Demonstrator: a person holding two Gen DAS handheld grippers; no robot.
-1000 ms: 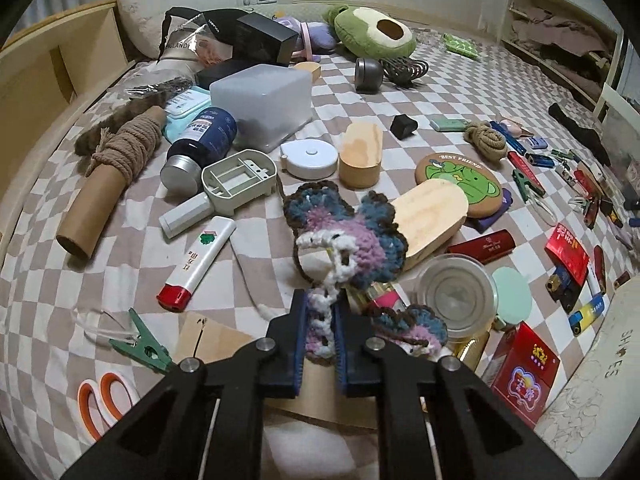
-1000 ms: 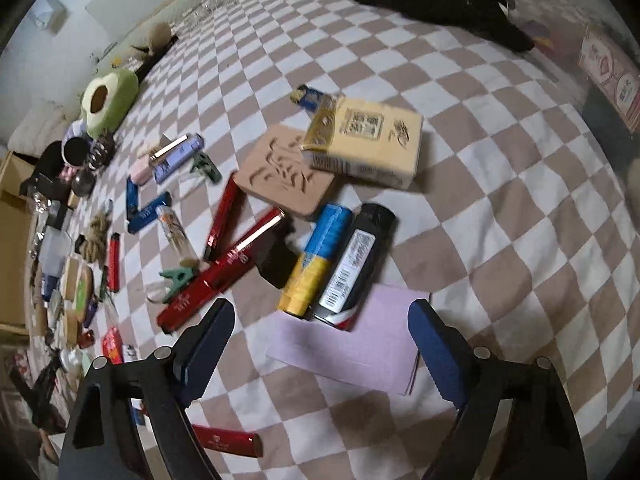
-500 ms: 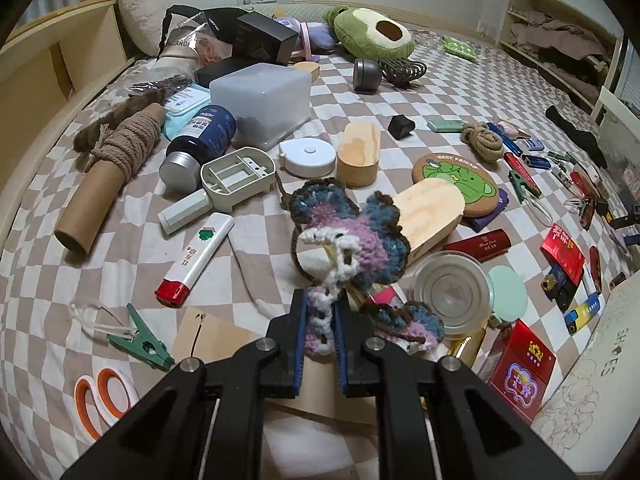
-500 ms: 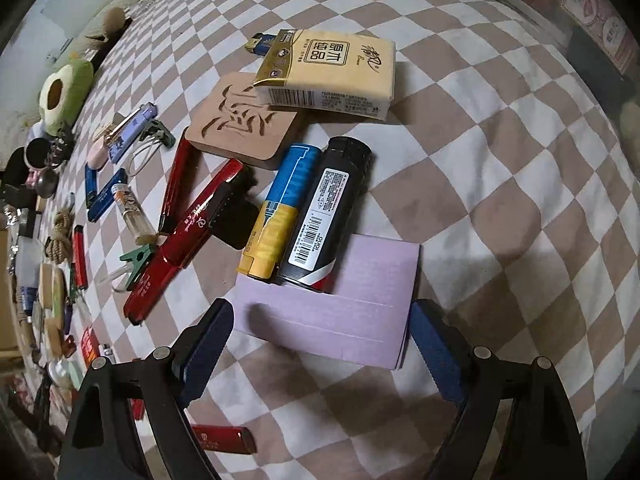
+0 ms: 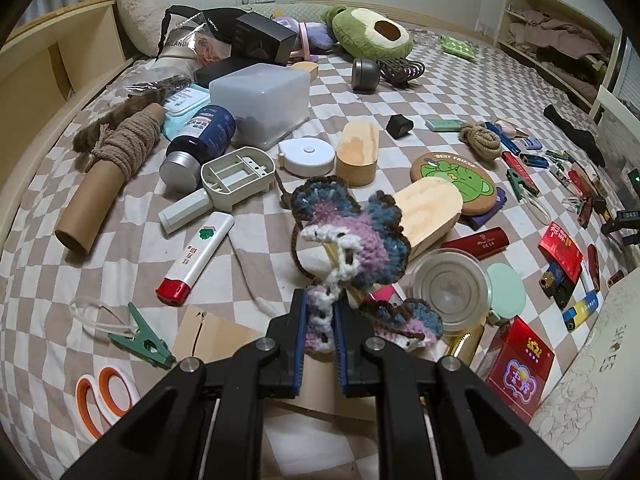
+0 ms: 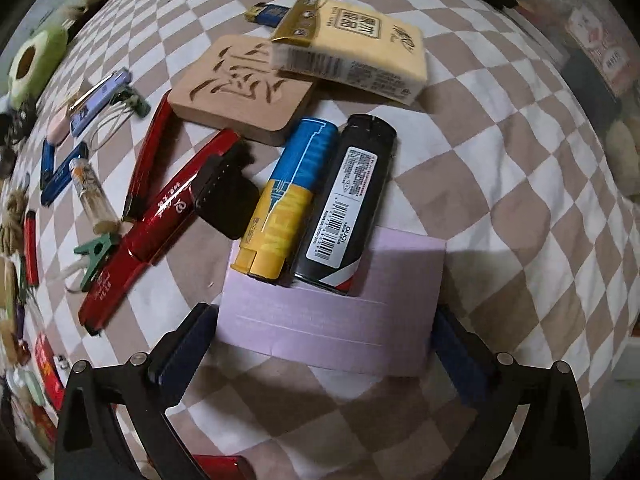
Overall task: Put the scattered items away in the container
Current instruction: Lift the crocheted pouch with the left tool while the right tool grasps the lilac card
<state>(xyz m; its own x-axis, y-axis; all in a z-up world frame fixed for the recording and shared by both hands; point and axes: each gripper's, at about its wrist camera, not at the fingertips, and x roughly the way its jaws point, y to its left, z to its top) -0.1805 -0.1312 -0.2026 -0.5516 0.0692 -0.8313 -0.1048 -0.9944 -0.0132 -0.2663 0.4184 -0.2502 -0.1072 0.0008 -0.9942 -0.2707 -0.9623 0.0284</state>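
Observation:
My left gripper (image 5: 320,330) is shut on the white stem of a crocheted purple-and-blue flower piece (image 5: 352,236) and holds it up above the bed. A translucent plastic container (image 5: 262,102) stands at the back left. My right gripper (image 6: 320,340) is open, low over the bed, with a lilac sticky-note pad (image 6: 332,312) between its fingers. A black lighter (image 6: 348,204) and a blue-yellow lighter (image 6: 292,200) lie partly on the pad.
Around the flower lie a wooden oval lid (image 5: 430,210), a clear jar (image 5: 448,284), a red cigarette box (image 5: 518,364), a white tube (image 5: 196,258) and a cardboard roll (image 5: 108,172). Near the pad lie a carved wooden tile (image 6: 244,88), a yellow pack (image 6: 352,48) and red pens (image 6: 160,216).
My left gripper has lifted the crocheted flower a little higher. My right gripper has moved forward and down, so the lilac pad now sits between its open fingers.

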